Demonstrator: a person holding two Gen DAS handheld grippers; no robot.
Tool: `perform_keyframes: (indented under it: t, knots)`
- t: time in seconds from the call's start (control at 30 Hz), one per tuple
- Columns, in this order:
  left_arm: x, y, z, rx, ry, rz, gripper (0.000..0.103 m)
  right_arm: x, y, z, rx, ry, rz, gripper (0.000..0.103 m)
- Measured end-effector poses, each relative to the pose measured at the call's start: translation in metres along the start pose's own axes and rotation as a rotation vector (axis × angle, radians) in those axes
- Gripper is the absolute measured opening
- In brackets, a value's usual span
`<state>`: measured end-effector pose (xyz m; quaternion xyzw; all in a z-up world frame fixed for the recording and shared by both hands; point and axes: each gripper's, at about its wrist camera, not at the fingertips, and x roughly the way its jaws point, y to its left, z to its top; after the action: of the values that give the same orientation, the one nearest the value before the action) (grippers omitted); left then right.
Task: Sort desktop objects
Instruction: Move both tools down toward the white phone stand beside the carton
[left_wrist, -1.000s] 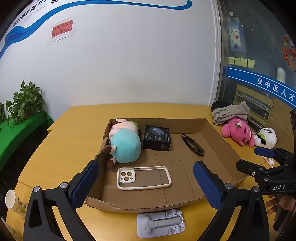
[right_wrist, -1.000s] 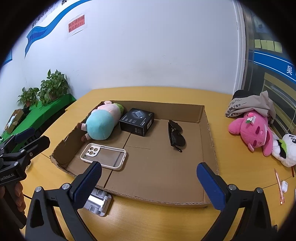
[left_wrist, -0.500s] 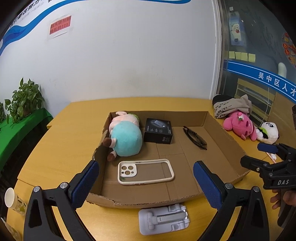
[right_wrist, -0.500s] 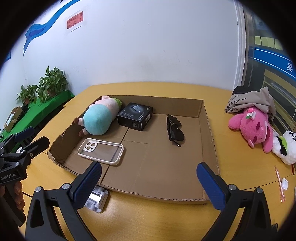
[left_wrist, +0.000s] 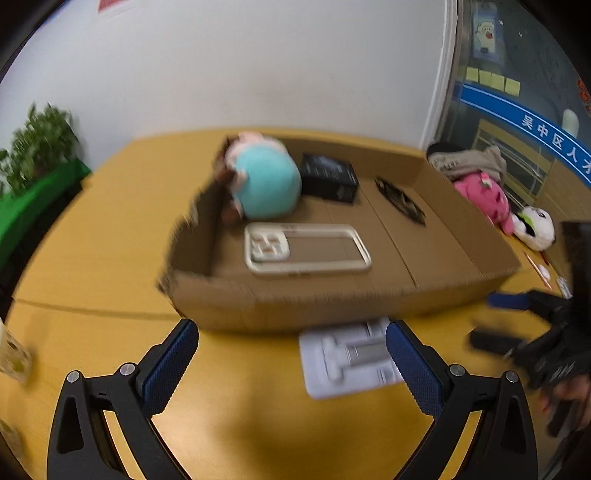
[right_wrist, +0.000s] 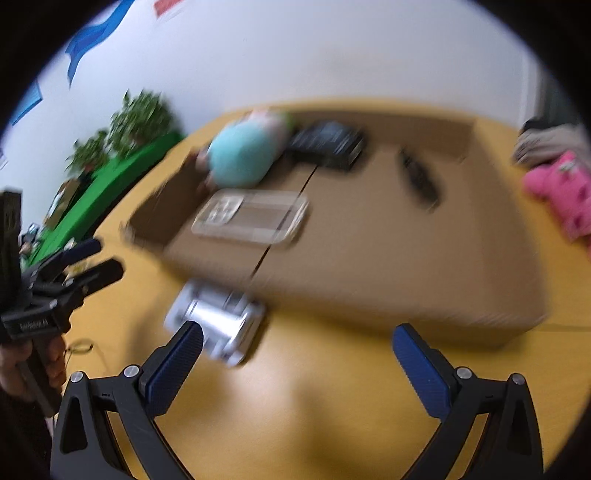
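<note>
A shallow cardboard box (left_wrist: 369, 295) (right_wrist: 406, 295) sits on the yellow table. In it lie a teal and pink plush (left_wrist: 266, 181) (right_wrist: 240, 155), a black box (left_wrist: 328, 175) (right_wrist: 328, 144), black sunglasses (left_wrist: 400, 201) (right_wrist: 419, 177) and a white phone case (left_wrist: 306, 247) (right_wrist: 251, 216). A white phone stand (left_wrist: 351, 358) (right_wrist: 218, 321) lies on the table in front of the box. My left gripper (left_wrist: 291, 354) is open, low over the table, its right finger at the stand. My right gripper (right_wrist: 299, 350) is open, its left finger beside the stand. Both views are blurred.
A pink plush (left_wrist: 487, 199) (right_wrist: 565, 192), a panda plush (left_wrist: 535, 225) and a bundle of cloth (left_wrist: 469, 162) lie right of the box. A paper cup (left_wrist: 11, 354) stands at the left edge. Green plants (left_wrist: 37, 144) stand beyond the table's left side.
Both grippers have dropped lower and closer to the table in front of the box. The phone stand now lies nearer the fingers in both views. Both grippers stay open.
</note>
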<state>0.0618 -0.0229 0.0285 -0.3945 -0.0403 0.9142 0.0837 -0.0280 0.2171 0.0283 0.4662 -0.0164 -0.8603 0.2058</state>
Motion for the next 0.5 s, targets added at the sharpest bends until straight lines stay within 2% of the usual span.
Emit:
perform_keyframes:
  t: [0.07,0.13,0.2,0.3,0.4,0.5]
  knots:
    - [0.013,-0.004,-0.009,0.018,0.043,-0.026,0.103,0.022,0.008,-0.009,0.002,0.049,0.047,0.102]
    - [0.025,-0.007,-0.015,0.028,0.071,-0.03,0.101,0.034,0.015,-0.012,0.008,0.054,0.062,0.102]
    - [0.038,-0.007,-0.02,0.02,0.108,-0.023,0.096,0.042,0.018,-0.011,0.011,0.041,0.06,0.102]
    - [0.055,-0.003,-0.027,0.0,0.165,-0.049,0.084,0.052,0.02,-0.01,0.01,0.042,0.029,0.103]
    - [0.055,-0.006,-0.032,0.024,0.146,-0.065,0.076,0.056,0.025,-0.01,-0.012,0.025,-0.003,0.103]
    - [0.052,-0.003,-0.03,0.012,0.139,-0.087,0.062,0.06,0.03,-0.012,-0.067,0.015,-0.041,0.103]
